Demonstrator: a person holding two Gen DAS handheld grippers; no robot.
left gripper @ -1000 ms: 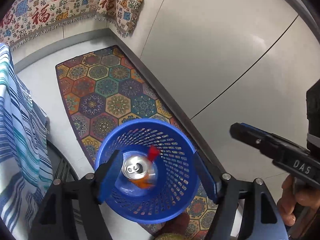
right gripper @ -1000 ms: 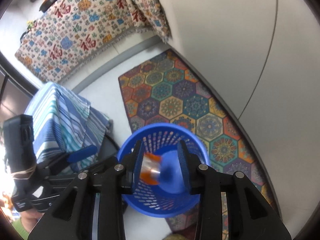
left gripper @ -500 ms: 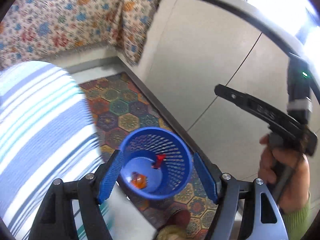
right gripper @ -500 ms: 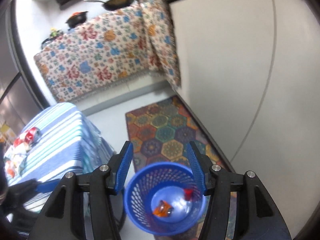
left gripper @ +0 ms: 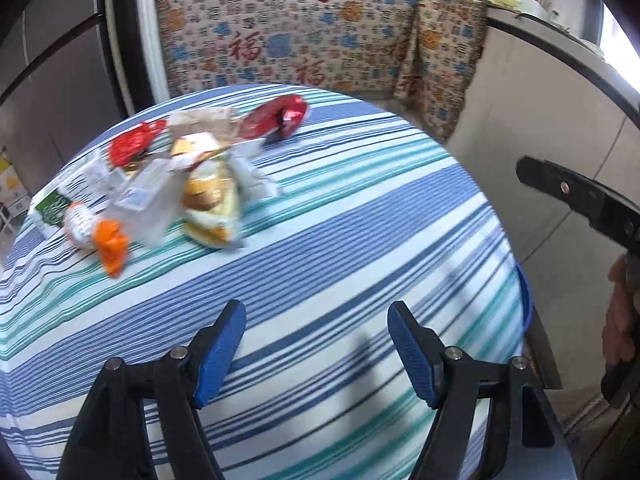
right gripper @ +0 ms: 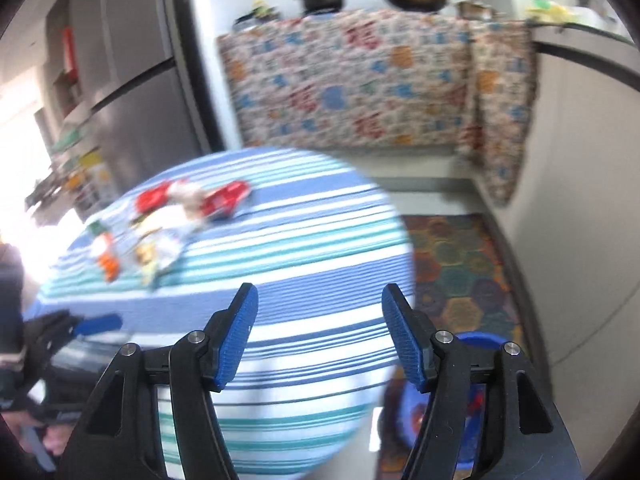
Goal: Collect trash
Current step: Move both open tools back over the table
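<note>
Left gripper (left gripper: 316, 320) hangs over the striped tablecloth (left gripper: 360, 240) of a round table, jaws apart, nothing between the blue pads (left gripper: 220, 354). Right gripper (right gripper: 318, 304) also over the cloth, near the table's right edge; its jaws have just been opening and stand apart with nothing between them.

Trash pile (left gripper: 176, 184) sits ahead and to the left of the left gripper, well apart from its tips: a red wrapper (left gripper: 130, 146), a red foil packet (left gripper: 276, 118) furthest away, a yellow snack bag (left gripper: 210, 208), a clear plastic piece (left gripper: 144, 200), and an orange-and-white wrapper (left gripper: 100, 236) at the near-left end (all touching or overlapping, exact count unclear from blur). From the right wrist view the same pile lies ahead-left, also well apart.

Blue basket (right gripper: 476, 340) is on the floor below and behind the right gripper's right finger, mostly hidden by it; something red inside (blurred, cannot tell what). It sits at the near edge of the patterned rug (right gripper: 456, 264).

Patterned fabric (left gripper: 304, 32) covers the counter beyond the table. In the left wrist view the right gripper's black body shows at right with a person's hand (left gripper: 620, 320) on it.
</note>
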